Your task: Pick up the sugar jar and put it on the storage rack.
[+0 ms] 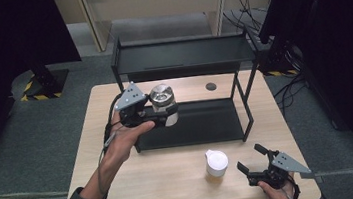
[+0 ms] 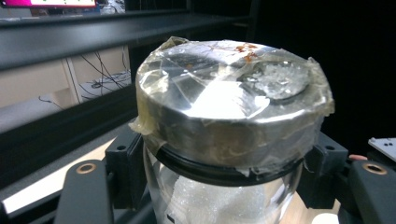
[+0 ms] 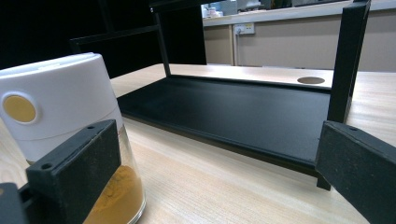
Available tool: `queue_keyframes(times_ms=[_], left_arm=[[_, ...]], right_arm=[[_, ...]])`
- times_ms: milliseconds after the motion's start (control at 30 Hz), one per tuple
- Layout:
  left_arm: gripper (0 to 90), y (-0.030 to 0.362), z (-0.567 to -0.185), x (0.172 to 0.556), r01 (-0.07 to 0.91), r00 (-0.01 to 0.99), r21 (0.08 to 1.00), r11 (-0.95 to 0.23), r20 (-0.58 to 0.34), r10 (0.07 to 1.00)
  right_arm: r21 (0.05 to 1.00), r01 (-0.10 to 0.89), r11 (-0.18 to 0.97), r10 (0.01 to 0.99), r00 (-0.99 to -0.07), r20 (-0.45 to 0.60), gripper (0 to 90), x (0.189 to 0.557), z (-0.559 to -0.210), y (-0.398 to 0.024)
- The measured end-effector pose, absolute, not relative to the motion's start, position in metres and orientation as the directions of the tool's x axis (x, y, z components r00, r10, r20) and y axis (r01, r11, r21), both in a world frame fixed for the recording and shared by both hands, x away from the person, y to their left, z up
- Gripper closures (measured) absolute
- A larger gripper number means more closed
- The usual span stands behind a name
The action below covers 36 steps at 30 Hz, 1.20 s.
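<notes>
A glass jar [image 1: 163, 102] with a taped metal lid [image 2: 229, 107] and white grains inside hangs in the air, upright, in front of the black rack's left side. My left gripper [image 1: 166, 114] is shut on its glass body just under the lid, a pad pressing on each side. A second jar with a white lid [image 1: 216, 163] and orange powder [image 3: 116, 196] stands on the table near the front. My right gripper [image 1: 249, 156] rests open just right of it, and its left jaw sits beside that jar [image 3: 56, 107] without gripping it.
A black two-level rack stands at the back of the wooden table [image 1: 163, 181], with a top shelf [image 1: 182, 53] and a low bottom shelf [image 1: 202, 121] [image 3: 233, 116]. Its right posts [image 3: 348, 60] rise ahead of my right gripper. A round hole [image 1: 211, 86] lies in the tabletop behind.
</notes>
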<state>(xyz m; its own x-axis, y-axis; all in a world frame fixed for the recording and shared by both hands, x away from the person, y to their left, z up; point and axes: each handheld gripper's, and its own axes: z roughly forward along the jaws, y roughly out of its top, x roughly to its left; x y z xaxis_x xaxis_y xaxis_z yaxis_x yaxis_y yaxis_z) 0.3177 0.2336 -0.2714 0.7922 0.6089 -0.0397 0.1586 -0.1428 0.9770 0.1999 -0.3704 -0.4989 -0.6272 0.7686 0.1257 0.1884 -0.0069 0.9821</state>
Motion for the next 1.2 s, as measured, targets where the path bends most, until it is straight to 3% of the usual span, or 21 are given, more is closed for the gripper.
queue_keyframes(times_ms=[767,1200], left_arm=[[31.1,0.230,-0.192,0.324,0.135,0.758,0.981,-0.140,-0.011,0.652],[31.1,0.219,-0.169,0.340,0.150,0.701,0.978,-0.143,-0.003,0.713]], right_arm=[[0.981,0.192,-0.009,0.770,-0.625,0.129,0.5,0.200,-0.499,-0.371],[0.981,0.194,-0.013,0.768,-0.627,0.134,0.5,0.201,-0.499,-0.371]])
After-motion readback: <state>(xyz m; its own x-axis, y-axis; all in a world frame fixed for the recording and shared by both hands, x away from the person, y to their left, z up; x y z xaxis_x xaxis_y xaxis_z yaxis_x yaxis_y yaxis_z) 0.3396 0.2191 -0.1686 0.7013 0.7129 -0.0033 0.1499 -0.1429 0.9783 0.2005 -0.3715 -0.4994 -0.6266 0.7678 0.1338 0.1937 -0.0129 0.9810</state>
